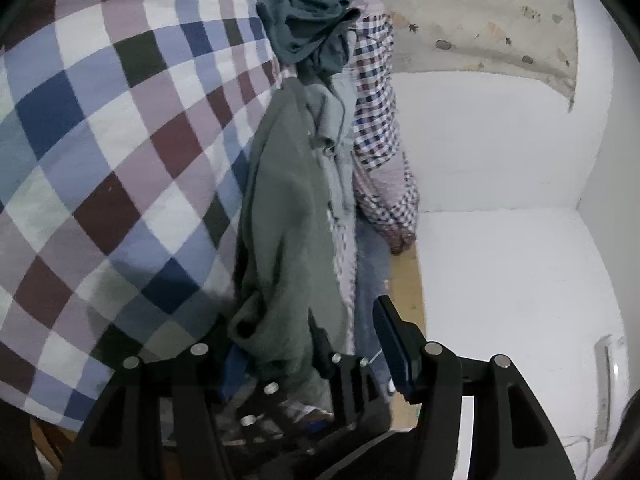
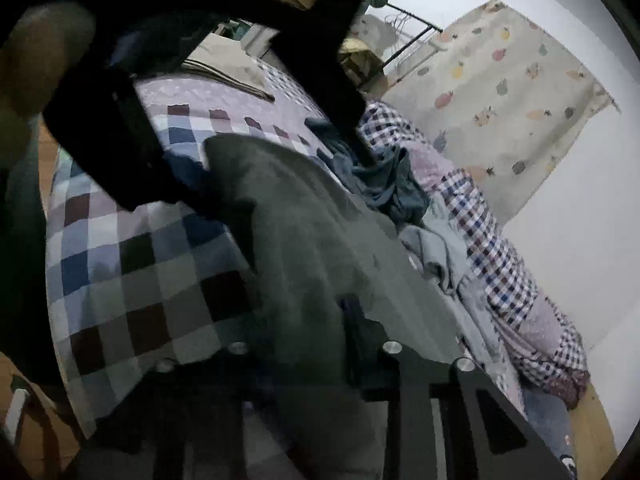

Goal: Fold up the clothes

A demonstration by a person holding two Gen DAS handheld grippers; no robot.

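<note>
A grey-green garment (image 1: pixel 280 240) is held up over the bed (image 1: pixel 100 140), hanging in long folds from both tools. In the left wrist view the left hand-held gripper (image 1: pixel 348 344) is seen with cloth bunched between its fingers; one blue-padded finger (image 1: pixel 390 344) stands clear at the right of the fabric, and whether the pads are pressed fully onto the cloth cannot be told. In the right wrist view the right hand-held gripper (image 2: pixel 320 344) is draped over by the same garment (image 2: pixel 304 240), so its fingers are mostly hidden and its state cannot be told either. The left tool is seen from that view as a dark shape (image 2: pixel 224 60) above the cloth.

The garment is judged to be soft, limp and light, of a thick knit that sags and creases under its own weight; no stiffness is to be expected, and a loose pinch is likely to slip. Hold is best taken at an edge or corner, at a hem or shoulder seam, where layers are doubled. Further clothes (image 1: pixel 308 28) are piled at the far side of the bed, beside a small-checked quilt (image 1: pixel 376 120); none of these appears neatly folded.
</note>
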